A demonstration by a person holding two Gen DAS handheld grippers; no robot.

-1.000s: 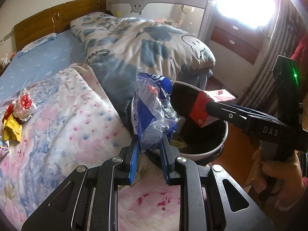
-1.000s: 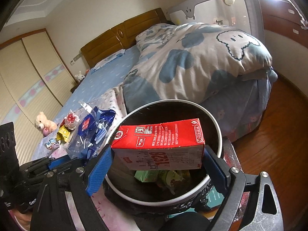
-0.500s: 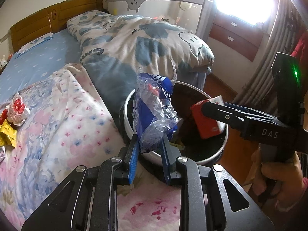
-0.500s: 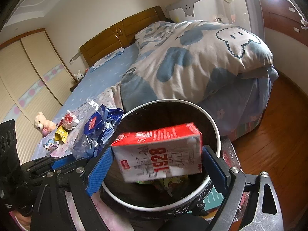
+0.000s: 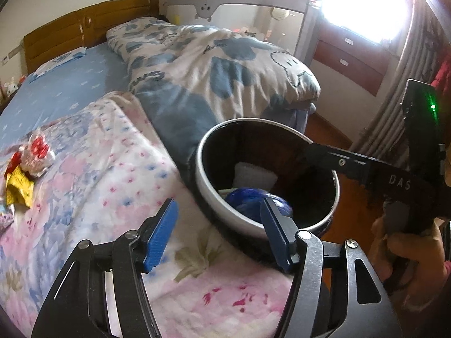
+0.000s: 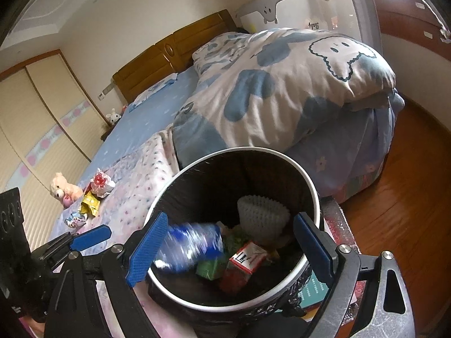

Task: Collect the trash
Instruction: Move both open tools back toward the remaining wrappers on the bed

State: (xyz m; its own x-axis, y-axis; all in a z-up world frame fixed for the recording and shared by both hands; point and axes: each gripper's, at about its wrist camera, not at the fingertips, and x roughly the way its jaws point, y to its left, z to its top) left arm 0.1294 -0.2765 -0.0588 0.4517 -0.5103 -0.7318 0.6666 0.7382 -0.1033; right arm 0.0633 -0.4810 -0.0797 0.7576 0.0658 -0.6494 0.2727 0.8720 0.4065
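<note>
Left gripper [image 5: 218,226]: my jaws have just been opening and stand about halfway apart with nothing between them, above the bin's near rim.
Right gripper [image 6: 229,246]: I have it spread wide and empty over the bin.
Bin [image 6: 313,194]: beside the bed; the blue plastic bag [image 6: 191,243] is blurred, dropping inside, next to the red carton [image 6: 243,263].
Remaining trash: wrappers [image 5: 26,169] lie on the flowered blanket [image 5: 98,186], well apart from the bin.
Handling: I judge those wrappers light, crinkly and slippery; I'd pinch a bunched fold, not a flat face.
Change: a second ago I held the bag and the carton above the bin; now both are in it.
</note>
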